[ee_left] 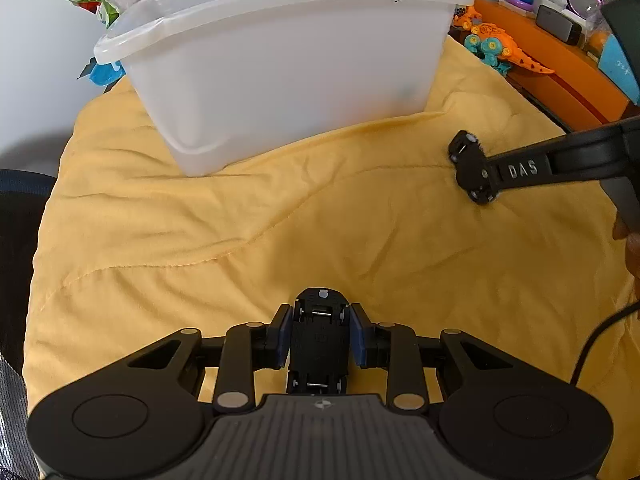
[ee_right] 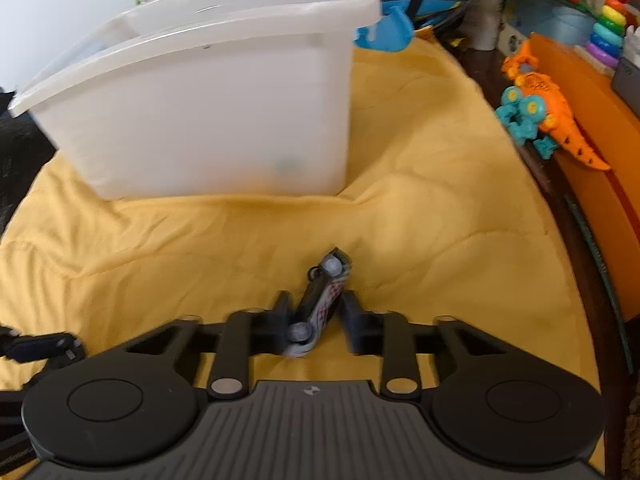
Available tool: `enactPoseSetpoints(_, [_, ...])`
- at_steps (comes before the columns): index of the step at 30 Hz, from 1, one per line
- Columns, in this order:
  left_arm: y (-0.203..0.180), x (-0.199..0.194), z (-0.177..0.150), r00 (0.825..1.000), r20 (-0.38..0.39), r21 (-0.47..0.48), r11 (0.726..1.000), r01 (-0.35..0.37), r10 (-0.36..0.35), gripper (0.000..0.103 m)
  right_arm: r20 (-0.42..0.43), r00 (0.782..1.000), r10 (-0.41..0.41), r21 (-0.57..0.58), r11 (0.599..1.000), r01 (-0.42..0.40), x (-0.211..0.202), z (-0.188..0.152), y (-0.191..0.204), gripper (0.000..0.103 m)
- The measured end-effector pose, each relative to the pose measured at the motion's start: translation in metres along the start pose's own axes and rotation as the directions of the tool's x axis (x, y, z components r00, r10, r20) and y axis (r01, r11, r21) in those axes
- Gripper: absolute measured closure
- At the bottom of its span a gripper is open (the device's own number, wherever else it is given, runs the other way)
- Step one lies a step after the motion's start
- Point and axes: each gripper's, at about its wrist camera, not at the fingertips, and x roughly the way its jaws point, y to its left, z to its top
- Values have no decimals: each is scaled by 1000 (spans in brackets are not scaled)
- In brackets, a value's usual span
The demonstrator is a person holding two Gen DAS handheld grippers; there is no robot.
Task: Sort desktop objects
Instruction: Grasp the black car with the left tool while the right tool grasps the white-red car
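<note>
Left tongs (ee_left: 320, 340) clamping black toy car (ee_left: 318, 344), underside up

My left gripper (ee_left: 319, 336), black with blue pads (ee_left: 285, 334), holds a black toy car (ee_left: 318, 340); my right gripper (ee_right: 314, 316) holds a grey car (ee_right: 322, 300) with red markings. The cloth (ee_left: 360, 240) is yellow, the bin (ee_left: 280, 72) milky white, the dinosaur (ee_right: 548, 116) orange and teal.

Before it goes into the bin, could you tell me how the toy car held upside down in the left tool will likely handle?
The toy car looks like rigid plastic, probably light. Its free wheels suggest it rolls once set down.
</note>
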Motion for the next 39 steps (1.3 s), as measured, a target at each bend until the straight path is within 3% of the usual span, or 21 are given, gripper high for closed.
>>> enactPoseSetpoints(11, [-6,-18,-4,999,32,-11,1000,-6,6,70,19,1000,-9,-228,974,13,-29,-26,22,85])
enactPoseSetpoints(15, [-8,-22,-2,999,46,-8,1000,-12,13,70,-21,1000,9,-201,979,-13,-17,-27,19,80])
enactPoseSetpoints(17, [-8,-23,-2,999,48,-7,1000,-14,15,70,-21,1000,18,-183,983,-21,-14,-28,18,71])
enactPoseSetpoints(19, [-8,-23,-3,999,48,-11,1000,-14,15,70,-13,1000,15,-199,980,-17,-12,-29,20,70])
enactPoseSetpoints(22, [-7,-24,-4,999,49,-14,1000,-16,17,70,-8,1000,-1,-247,969,-1,-14,-31,25,71])
enactPoseSetpoints(27, [-3,-28,-3,998,59,-23,1000,-18,19,70,5,1000,-15,-303,953,15,-18,-36,32,86])
enactPoseSetpoints(39, [3,-58,24,988,145,0,998,-55,54,70,62,998,5,-292,956,13,-50,-19,29,86])
